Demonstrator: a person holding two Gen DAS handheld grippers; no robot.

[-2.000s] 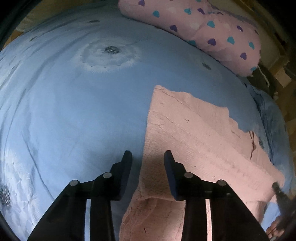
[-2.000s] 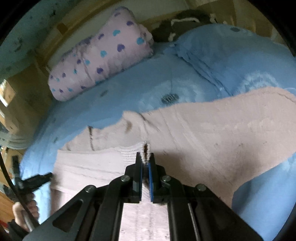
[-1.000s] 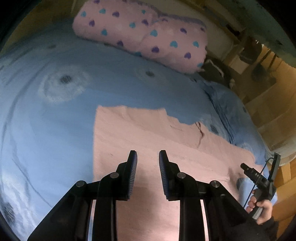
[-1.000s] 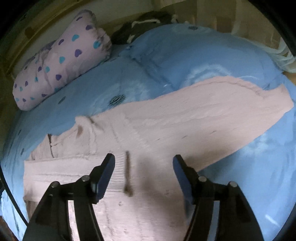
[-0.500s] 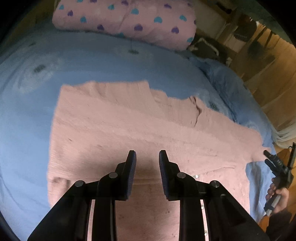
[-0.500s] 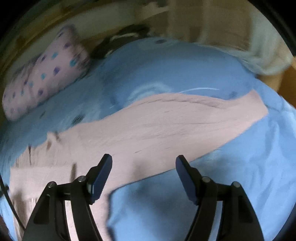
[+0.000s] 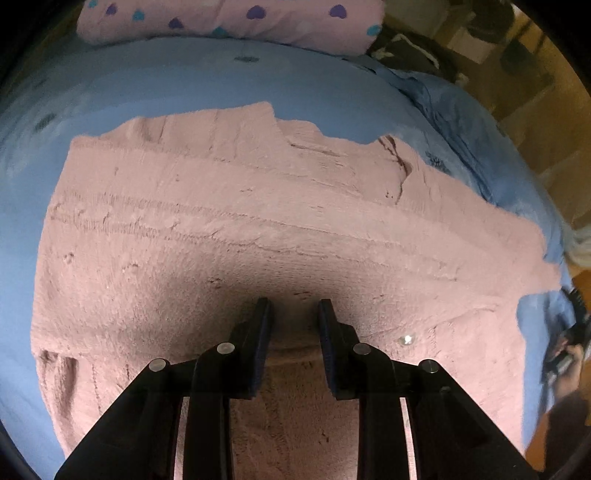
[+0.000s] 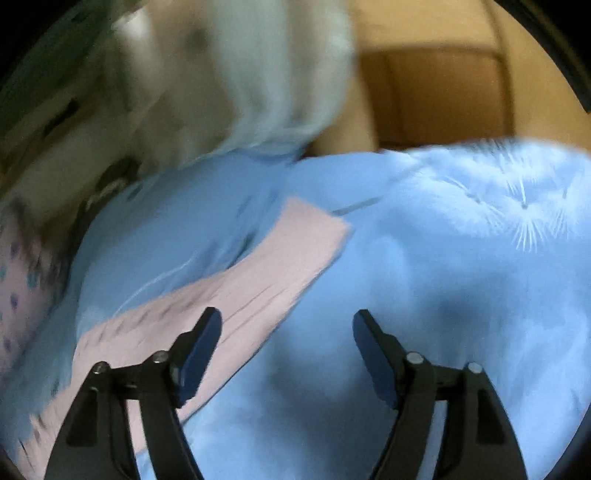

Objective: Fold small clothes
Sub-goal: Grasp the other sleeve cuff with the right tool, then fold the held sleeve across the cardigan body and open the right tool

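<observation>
A pink knitted sweater [image 7: 258,221] lies spread on the blue bedsheet [image 7: 221,74], its left sleeve folded across the body. My left gripper [image 7: 294,310] hovers over its lower middle, jaws a little apart and empty. In the blurred right wrist view the right sleeve [image 8: 258,280] stretches out flat toward its cuff. My right gripper [image 8: 287,321] is wide open and empty, above the sheet [image 8: 443,277] just right of the sleeve. The right gripper also shows in the left wrist view [image 7: 570,332], at the far right edge.
A pink pillow [image 7: 229,18] with heart dots lies at the head of the bed. Dark clothes [image 7: 410,55] lie beside it. A pale curtain [image 8: 240,74] and wooden furniture [image 8: 436,92] stand beyond the bed's far edge.
My right gripper let go of the sweater, opened wide and swung right along the sleeve toward its cuff. My left gripper moved right over the sweater body and narrowed its jaws.
</observation>
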